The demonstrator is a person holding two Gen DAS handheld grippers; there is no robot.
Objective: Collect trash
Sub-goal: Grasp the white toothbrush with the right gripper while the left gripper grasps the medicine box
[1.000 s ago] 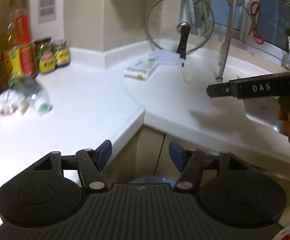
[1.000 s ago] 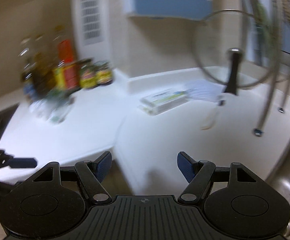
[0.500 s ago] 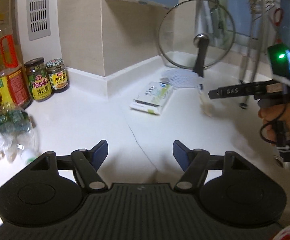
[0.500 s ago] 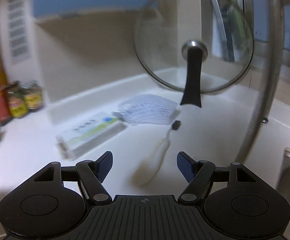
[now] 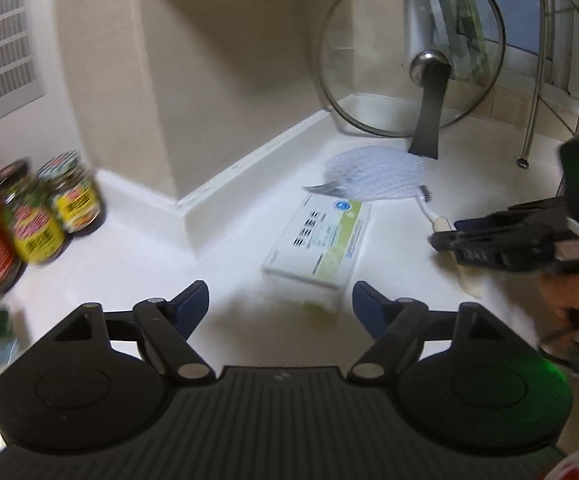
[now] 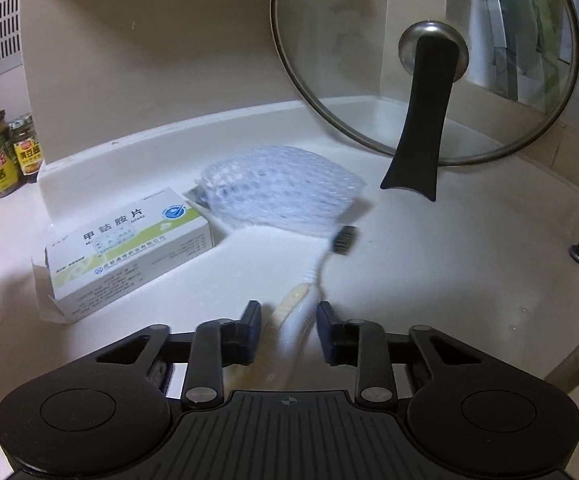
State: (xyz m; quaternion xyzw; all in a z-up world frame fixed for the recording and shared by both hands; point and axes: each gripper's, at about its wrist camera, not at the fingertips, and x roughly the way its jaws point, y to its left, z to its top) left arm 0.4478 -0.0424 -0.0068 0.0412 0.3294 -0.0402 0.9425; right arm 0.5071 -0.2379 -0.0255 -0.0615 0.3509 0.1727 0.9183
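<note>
Nothing is picked up yet. The right tongs (image 6: 287, 320) sit half open around the toothbrush (image 6: 321, 260); the left tongs (image 5: 280, 300) are wide open and empty. The box (image 6: 129, 248) and net (image 6: 281, 196) wait on the table (image 6: 449, 280).

Both grippers, left (image 5: 280, 302) and right (image 6: 288, 321), are black with blue pads, ribbed bodies and silver screws; at 3 o'clock, a bare-skinned hand (image 5: 573, 300).

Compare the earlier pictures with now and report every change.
The right claw advanced to the toothbrush and narrowed around its handle, not clearly gripping yet. The left claw moved toward the medicine box, still open. Box, foam net and lid stayed put.
</note>
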